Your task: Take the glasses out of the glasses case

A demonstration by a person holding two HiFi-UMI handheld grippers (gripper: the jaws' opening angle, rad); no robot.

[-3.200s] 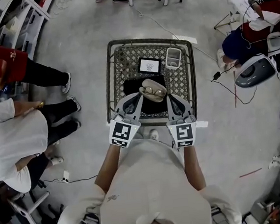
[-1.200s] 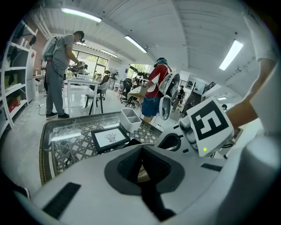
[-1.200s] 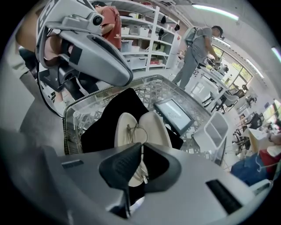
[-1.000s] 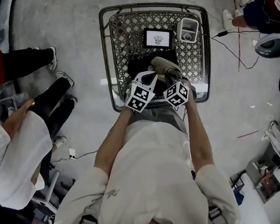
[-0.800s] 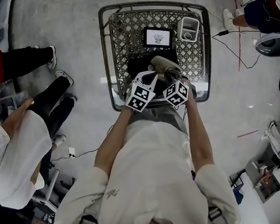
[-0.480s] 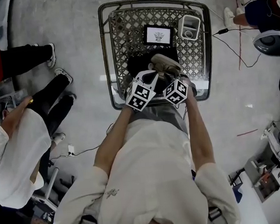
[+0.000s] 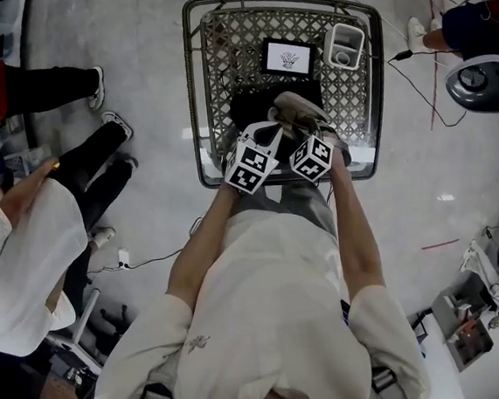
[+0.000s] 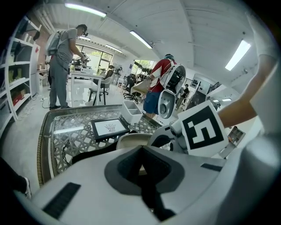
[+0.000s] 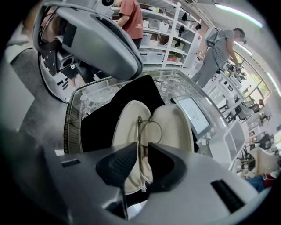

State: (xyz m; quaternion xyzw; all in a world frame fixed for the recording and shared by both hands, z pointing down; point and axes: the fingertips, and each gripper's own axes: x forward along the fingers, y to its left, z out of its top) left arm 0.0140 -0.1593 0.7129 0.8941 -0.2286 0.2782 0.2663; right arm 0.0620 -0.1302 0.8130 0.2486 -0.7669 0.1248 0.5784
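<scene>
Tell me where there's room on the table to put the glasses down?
The roomiest patch is the left strip of the table, between its rim and the black cloth; only a thin cable lies there. The middle is crowded: the open case, the left gripper, and the right gripper with the glasses between its jaws. The tablet and white box fill the far right.

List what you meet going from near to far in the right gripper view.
Right gripper, closed on the glasses → tablet → person in grey. The case overlaps the glasses, so it is left out.
</scene>
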